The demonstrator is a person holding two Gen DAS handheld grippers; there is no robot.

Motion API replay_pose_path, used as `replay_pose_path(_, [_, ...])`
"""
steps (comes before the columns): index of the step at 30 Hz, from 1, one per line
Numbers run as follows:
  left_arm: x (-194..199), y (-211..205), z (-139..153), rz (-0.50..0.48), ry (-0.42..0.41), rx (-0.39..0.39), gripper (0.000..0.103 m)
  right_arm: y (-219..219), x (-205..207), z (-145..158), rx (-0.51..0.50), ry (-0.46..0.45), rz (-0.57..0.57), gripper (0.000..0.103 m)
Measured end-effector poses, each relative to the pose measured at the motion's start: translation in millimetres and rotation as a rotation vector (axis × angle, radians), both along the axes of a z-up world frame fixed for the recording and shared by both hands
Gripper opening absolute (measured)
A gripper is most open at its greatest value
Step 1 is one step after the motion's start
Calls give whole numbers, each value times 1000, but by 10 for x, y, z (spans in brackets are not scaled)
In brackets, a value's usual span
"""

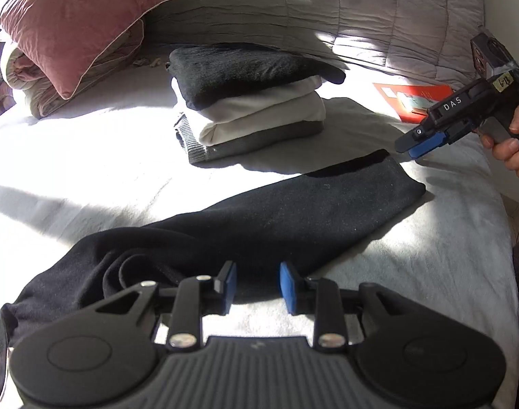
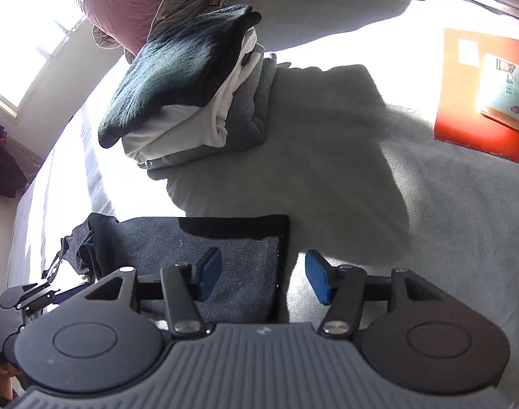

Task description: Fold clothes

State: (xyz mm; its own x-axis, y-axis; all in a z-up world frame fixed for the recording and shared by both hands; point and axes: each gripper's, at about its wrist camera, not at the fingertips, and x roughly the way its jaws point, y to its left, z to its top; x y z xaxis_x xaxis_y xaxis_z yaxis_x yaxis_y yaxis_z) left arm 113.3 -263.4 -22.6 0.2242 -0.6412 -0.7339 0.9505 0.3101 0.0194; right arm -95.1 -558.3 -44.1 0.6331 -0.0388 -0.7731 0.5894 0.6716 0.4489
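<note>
Dark garment (image 1: 259, 218) lies folded lengthwise on pale blanket (image 1: 89, 156), running 8 to 2 o'clock in left wrist view. Folded stack (image 1: 249, 102) at 12 o'clock beyond it. Right gripper (image 2: 263, 277): jaws wide, straddling garment's edge, gripping nothing. Left gripper (image 1: 257, 288): jaws narrow, empty, above garment.

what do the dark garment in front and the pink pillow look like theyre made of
Dark garment: looks like a soft knit or fleece-like fabric, matte, with a fine nap and light lint specks; the exact fibre cannot be told.

Pink pillow: seems a smooth woven cover, perhaps velvet or satin-like, with a faint sheen, fine creases and pale piping along the edge.
</note>
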Motion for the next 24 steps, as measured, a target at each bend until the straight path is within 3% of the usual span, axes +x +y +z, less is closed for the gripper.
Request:
replay_pose_path(8, [990,247,-40,320,-57,33,29,56,263,-157,-218,42,72,59])
replay_pose_path(12, [1394,262,-173,415,-77,62,30,211,380,-210,-361,78,127,45])
replay_pose_path(17, [1571,137,-342,397,-91,83,35,293,460,-222,-430,84,164,24])
replay_pose_path(21, [1569,25,-439,369,-133,101,36,325,519,-211,-451,91,189,15])
replay_pose_path(23, [1551,-23,-455,363,-136,107,31,349,536,-204,-461,90,193,11])
replay_pose_path(24, [1536,-45,-459,353,-129,111,20,356,537,-201,-464,87,189,10])
